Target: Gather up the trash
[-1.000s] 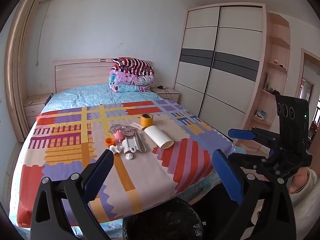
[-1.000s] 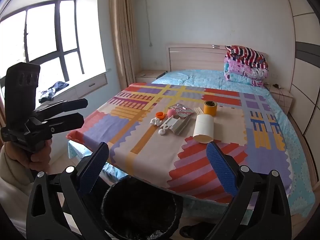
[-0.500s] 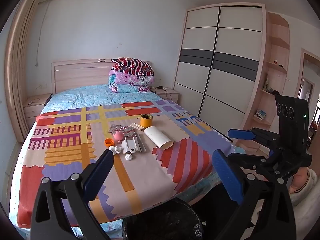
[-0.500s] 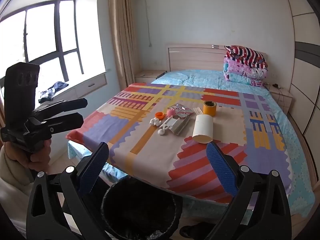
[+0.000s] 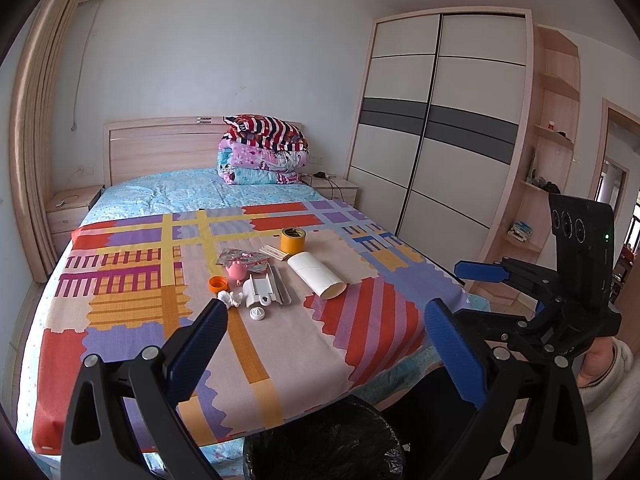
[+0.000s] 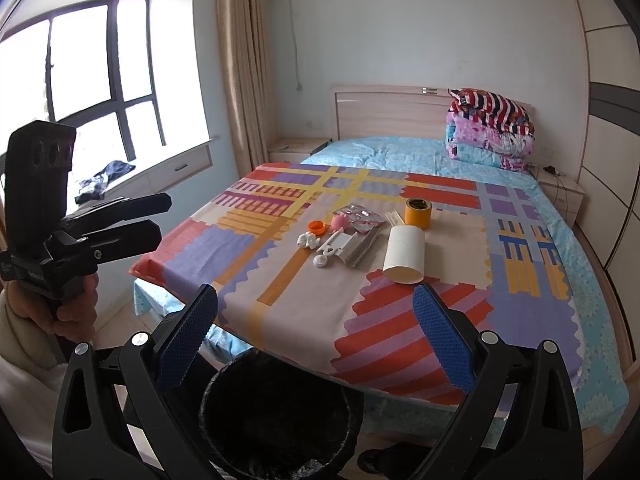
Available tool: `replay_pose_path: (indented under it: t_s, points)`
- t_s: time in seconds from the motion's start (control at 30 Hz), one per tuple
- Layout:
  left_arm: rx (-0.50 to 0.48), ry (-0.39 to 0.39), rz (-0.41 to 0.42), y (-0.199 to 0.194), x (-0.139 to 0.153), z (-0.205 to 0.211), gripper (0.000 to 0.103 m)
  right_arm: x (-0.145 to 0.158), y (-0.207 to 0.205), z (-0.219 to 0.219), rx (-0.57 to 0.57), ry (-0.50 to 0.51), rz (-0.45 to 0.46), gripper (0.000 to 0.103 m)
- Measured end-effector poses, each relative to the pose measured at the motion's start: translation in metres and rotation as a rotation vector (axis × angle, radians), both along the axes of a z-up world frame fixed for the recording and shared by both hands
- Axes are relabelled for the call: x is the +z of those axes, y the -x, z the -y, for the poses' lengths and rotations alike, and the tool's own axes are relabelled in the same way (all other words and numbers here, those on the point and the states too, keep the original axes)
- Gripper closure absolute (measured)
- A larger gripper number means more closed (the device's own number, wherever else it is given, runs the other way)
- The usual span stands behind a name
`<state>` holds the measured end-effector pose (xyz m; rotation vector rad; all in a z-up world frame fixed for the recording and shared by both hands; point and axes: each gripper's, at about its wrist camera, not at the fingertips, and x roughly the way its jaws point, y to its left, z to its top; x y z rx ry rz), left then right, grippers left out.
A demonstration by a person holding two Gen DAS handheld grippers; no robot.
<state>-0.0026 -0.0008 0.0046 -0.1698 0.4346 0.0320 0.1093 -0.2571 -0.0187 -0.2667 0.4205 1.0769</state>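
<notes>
Left gripper (image 5: 324, 344) and right gripper (image 6: 316, 332) both spread, empty, above the bin (image 6: 280, 412). Trash cluster (image 6: 344, 236) lies on the bed (image 6: 400, 300) beyond the bin.

Right gripper (image 6: 316, 336) open, empty, above black bin (image 6: 280, 412); trash cluster (image 6: 344, 232) on bed (image 6: 532, 280).

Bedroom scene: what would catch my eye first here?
The patchwork bedspread, with a cluster of litter mid-bed: a white roll, orange tape and an orange cap. A black bin stands at the bed's foot, and both grippers' blue-padded fingers are spread open.
</notes>
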Motion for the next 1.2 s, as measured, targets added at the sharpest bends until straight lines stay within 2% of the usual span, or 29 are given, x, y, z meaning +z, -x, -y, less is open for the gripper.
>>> replay_pose_path:
  t_s: [0.97,1.2]
  points:
    - [0.01,0.007,-0.018,-0.004,-0.005,-0.006,0.008,-0.002,-0.001,-0.003,-0.003,0.0,-0.015,0.004]
    - [0.024,0.0,-0.043,-0.017,-0.012,-0.017,0.008,-0.004,-0.011,-0.012,-0.016,0.017,-0.009,0.004]
